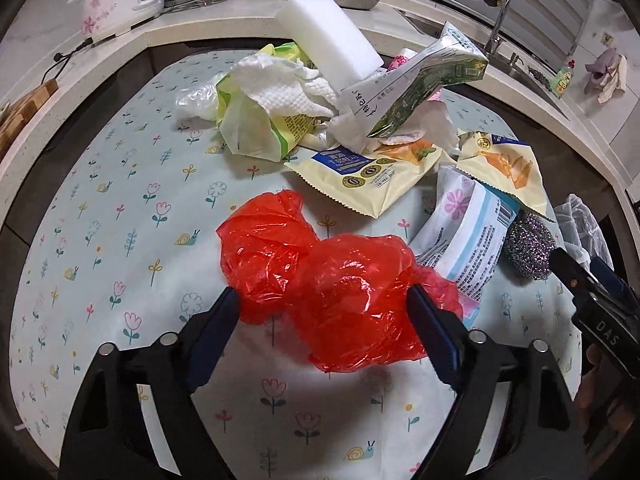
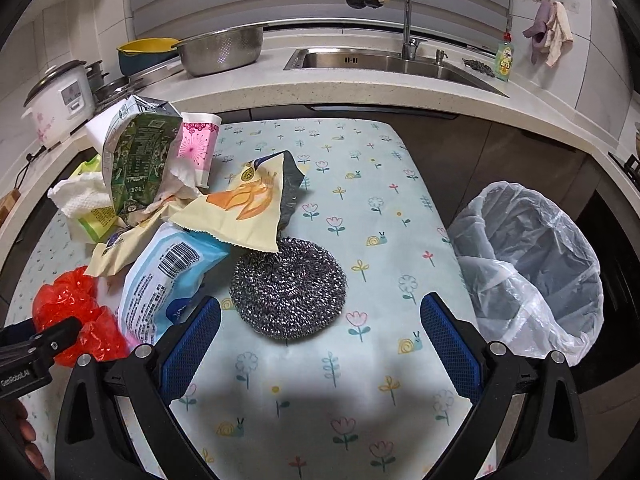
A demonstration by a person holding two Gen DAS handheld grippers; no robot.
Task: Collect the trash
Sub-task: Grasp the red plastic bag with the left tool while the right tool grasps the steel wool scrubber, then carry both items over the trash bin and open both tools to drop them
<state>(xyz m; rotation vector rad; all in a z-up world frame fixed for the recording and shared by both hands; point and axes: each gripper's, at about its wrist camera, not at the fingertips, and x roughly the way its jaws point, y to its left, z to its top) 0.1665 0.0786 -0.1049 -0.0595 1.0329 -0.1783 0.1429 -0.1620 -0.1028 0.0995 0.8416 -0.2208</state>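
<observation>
While your two grippers hang over the pile, work from these lines.

Left gripper (image 1: pixel 324 300): its fingers stand fairly wide on either side of the red bag (image 1: pixel 324 276). You have the crumpled plastic between the pads; whether they already press on it I cannot tell.

Red bag: it lies on the flowered cloth (image 1: pixel 120 208), at the near edge of the pile, its right end lapping over the blue pack (image 1: pixel 468 232).

Right gripper (image 2: pixel 320 320): your fingers are spread wide with nothing in them, just short of the scourer (image 2: pixel 288 288).

Scourer: it sits flat on the cloth, its far rim tucked under the corner of the yellow wrapper (image 2: pixel 240 216).

Bin (image 2: pixel 532 264): lined with a clear bag, mouth open, just off the table's right edge.

Left step: close on the thick middle of the bag, not a loose flap, or thin film will likely slip out as you lift.

Right step: come in low so both pads straddle the scourer's sides, and draw it toward you first to free it from the wrapper.

Risk: lifting the bag may drag the blue pack along.
</observation>
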